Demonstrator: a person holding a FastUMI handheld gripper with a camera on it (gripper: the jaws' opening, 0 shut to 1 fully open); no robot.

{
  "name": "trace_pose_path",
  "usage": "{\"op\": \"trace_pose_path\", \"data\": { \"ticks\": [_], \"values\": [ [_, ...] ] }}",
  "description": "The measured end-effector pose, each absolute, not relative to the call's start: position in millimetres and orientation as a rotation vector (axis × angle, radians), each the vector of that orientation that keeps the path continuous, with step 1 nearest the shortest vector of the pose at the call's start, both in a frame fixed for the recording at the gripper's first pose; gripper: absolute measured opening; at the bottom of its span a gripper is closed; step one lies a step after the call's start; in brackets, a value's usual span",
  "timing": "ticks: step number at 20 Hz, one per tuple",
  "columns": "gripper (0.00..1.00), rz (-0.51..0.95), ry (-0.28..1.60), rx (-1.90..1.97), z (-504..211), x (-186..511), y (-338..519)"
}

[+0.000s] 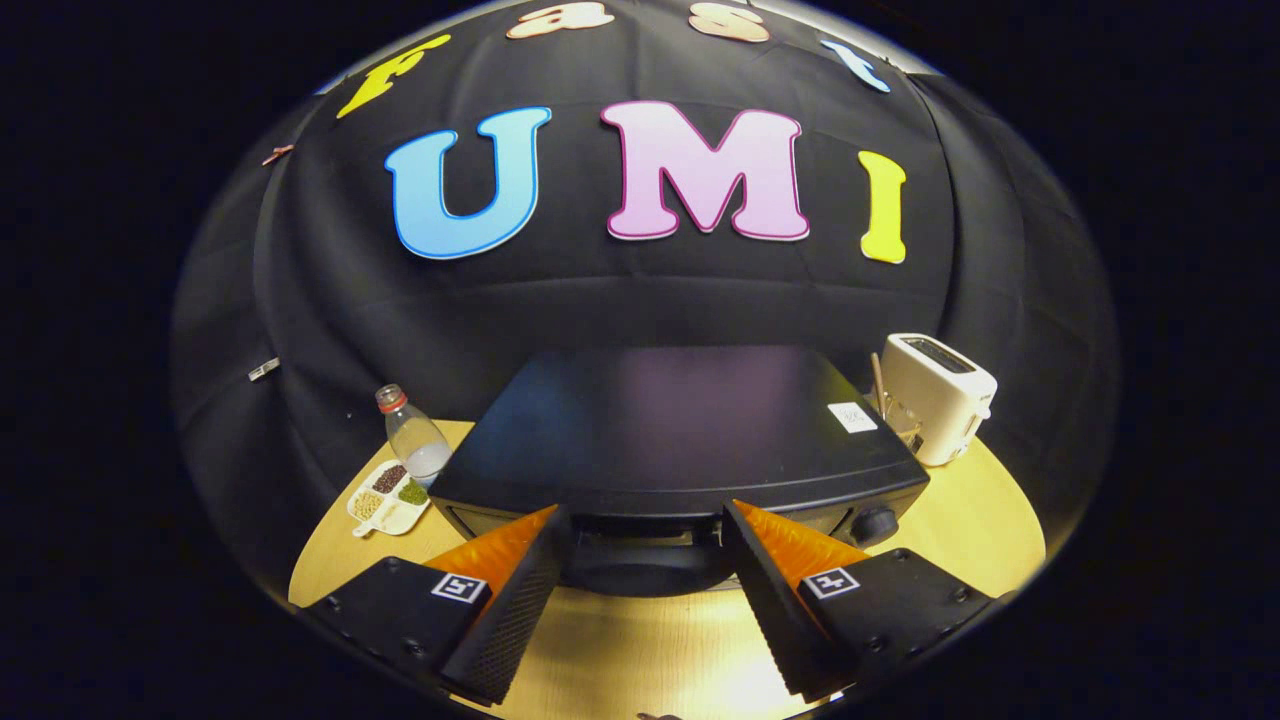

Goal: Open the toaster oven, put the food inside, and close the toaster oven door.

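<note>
Black cloth wall (640, 300) behind a pale wooden table (650, 650).
And the cloth hangs in soft folds across the whole upper frame, while bright light glares off the tabletop at the bottom centre.

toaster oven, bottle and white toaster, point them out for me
toaster oven (680, 420), gripper view, on its flat black top
bottle (415, 440), gripper view, on its clear body
white toaster (935, 400), gripper view, on its front side
</note>
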State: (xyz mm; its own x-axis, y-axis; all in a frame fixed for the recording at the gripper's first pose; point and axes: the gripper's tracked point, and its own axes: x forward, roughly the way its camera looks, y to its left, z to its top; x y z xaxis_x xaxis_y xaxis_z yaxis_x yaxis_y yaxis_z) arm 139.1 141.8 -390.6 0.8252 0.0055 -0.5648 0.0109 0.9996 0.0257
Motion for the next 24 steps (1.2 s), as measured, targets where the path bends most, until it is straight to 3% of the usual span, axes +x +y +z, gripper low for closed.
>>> {"op": "trace_pose_path", "data": {
  "ticks": [7, 17, 24],
  "values": [
    [0.99, -0.027, 0.619, 0.003, -393.5, 128.1, 141.0],
    [0.97, 0.025, 0.99, 0.08, -467.2, -10.9, 138.7],
    [0.95, 0.045, 0.979, 0.092, -455.3, -19.1, 124.8]
  ]
}}
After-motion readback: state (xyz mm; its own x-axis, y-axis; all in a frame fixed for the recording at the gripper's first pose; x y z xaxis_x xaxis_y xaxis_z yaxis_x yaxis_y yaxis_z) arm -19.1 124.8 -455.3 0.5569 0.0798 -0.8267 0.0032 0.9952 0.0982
